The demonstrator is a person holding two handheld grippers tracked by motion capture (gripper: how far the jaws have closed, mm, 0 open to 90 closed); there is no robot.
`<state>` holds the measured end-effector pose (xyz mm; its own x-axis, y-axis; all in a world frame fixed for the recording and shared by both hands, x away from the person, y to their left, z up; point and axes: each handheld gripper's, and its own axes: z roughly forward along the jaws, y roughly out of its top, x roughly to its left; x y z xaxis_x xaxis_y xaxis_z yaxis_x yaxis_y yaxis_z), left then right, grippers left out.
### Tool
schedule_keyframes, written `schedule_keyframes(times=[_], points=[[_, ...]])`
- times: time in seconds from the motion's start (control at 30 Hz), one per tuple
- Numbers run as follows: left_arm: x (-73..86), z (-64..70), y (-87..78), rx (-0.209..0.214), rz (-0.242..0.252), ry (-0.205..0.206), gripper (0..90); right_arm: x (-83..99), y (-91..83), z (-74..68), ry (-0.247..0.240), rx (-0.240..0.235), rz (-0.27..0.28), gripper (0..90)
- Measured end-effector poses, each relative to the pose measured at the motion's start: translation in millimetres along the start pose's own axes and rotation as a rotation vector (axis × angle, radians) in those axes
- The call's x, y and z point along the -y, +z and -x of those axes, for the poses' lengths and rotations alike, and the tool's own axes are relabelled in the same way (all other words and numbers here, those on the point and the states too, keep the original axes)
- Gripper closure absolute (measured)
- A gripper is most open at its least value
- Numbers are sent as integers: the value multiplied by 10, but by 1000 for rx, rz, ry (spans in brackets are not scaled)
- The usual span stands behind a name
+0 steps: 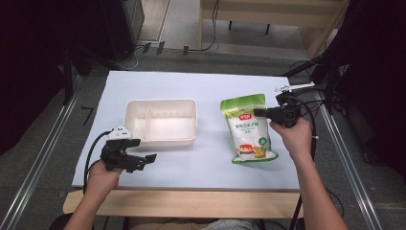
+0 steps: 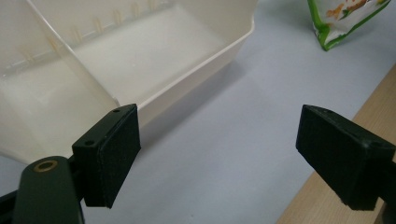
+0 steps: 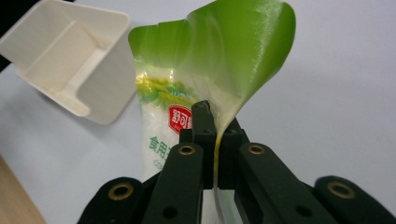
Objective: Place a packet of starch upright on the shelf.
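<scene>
A green and white food bag [image 1: 248, 128] lies on the white table sheet, right of centre. My right gripper [image 1: 262, 113] is shut on the bag's right edge, and the green top of the bag [image 3: 233, 51] curls up above the pinch point [image 3: 216, 135]. A cream plastic bin with a divider [image 1: 161, 120] stands left of the bag, with nothing inside it. My left gripper [image 1: 147, 158] hovers open just in front of the bin's near left corner; its pads [image 2: 116, 154] stand wide apart with only the sheet between them.
The white sheet [image 1: 201, 86] covers the table, with a wooden edge [image 1: 191, 201] along the near side. Metal rails [image 1: 43, 153] run along both sides. A wooden frame and cables [image 1: 210, 43] sit on the floor beyond the far edge.
</scene>
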<state>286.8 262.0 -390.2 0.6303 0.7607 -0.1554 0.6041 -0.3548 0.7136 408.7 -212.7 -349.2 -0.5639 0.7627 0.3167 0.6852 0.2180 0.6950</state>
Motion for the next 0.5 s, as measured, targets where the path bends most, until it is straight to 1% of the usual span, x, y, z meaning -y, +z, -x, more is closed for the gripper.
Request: schedule_keyframes(times=[0.07, 0.1, 0.17, 0.2, 0.37, 0.5], points=[[1, -3, 0, 0, 2, -1, 147, -33, -48, -61, -18, -14, 12, 900], [2, -5, 3, 1, 2, 0, 147, -51, -73, -100, -25, -14, 14, 900], [2, -4, 5, -1, 2, 0, 147, -100, -139, -211, -57, -10, 25, 900], [2, -4, 4, 1, 2, 0, 147, -100, -139, -211, -57, -10, 25, 900], [1, 0, 5, 0, -1, 2, 147, -140, -213, -336, -84, -10, 53, 900], [-1, -1, 5, -2, -4, 4, 147, -172, -241, -428, -107, 3, 70, 900]])
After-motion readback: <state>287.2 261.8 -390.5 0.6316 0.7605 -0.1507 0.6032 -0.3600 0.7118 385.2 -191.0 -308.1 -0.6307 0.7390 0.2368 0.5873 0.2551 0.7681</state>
